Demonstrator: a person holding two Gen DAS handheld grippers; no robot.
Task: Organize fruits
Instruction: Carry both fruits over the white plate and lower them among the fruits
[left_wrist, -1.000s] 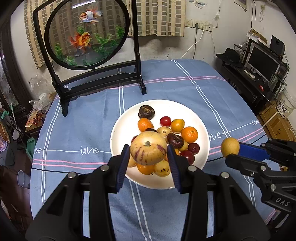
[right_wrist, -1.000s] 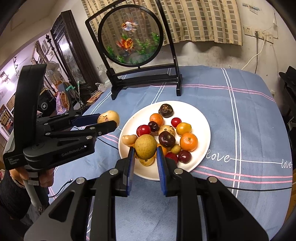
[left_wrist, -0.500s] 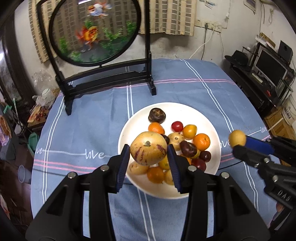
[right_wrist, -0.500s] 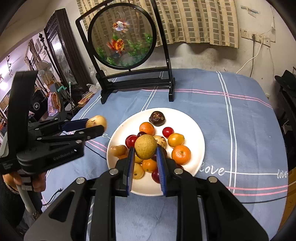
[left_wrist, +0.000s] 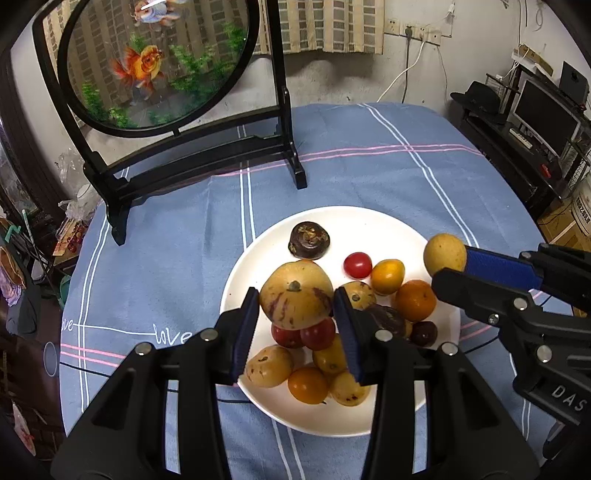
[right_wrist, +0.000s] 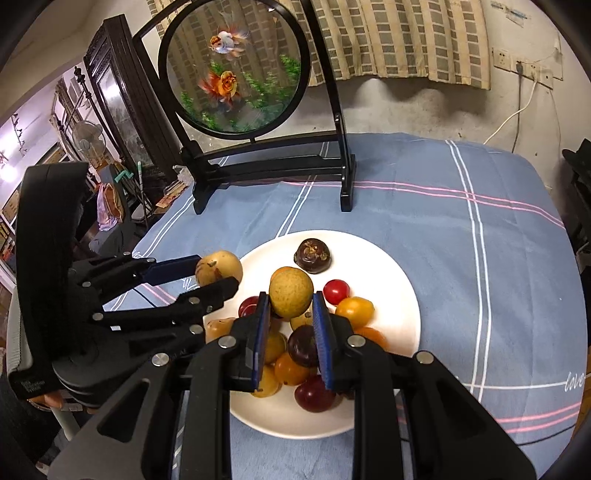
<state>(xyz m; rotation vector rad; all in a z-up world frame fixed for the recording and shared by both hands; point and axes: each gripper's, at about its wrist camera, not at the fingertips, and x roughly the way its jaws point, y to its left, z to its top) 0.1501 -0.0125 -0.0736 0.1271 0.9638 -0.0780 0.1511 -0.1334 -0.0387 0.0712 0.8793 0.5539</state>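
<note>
A white plate (left_wrist: 373, 221) (right_wrist: 399, 273) on the blue cloth holds several small fruits: orange, red, yellow and dark ones. My left gripper (left_wrist: 295, 306) is shut on a large yellow fruit with purple streaks (left_wrist: 295, 300), held above the plate's left half. The same gripper (right_wrist: 218, 273) and its streaked fruit (right_wrist: 218, 266) show at the plate's left rim in the right wrist view. My right gripper (right_wrist: 290, 306) is shut on a round yellow-green fruit (right_wrist: 291, 292), over the middle of the plate. In the left wrist view that fruit (left_wrist: 444, 254) hangs by the plate's right rim.
A round goldfish screen on a black stand (left_wrist: 155, 62) (right_wrist: 236, 74) rises at the table's far side. The blue striped tablecloth (left_wrist: 369, 162) surrounds the plate. A desk with a monitor (left_wrist: 543, 110) stands off the right edge, cluttered furniture off the left.
Both grippers have moved forward and slightly down over the plate, each keeping its fruit. The plate and the goldfish screen loom larger in both views.
</note>
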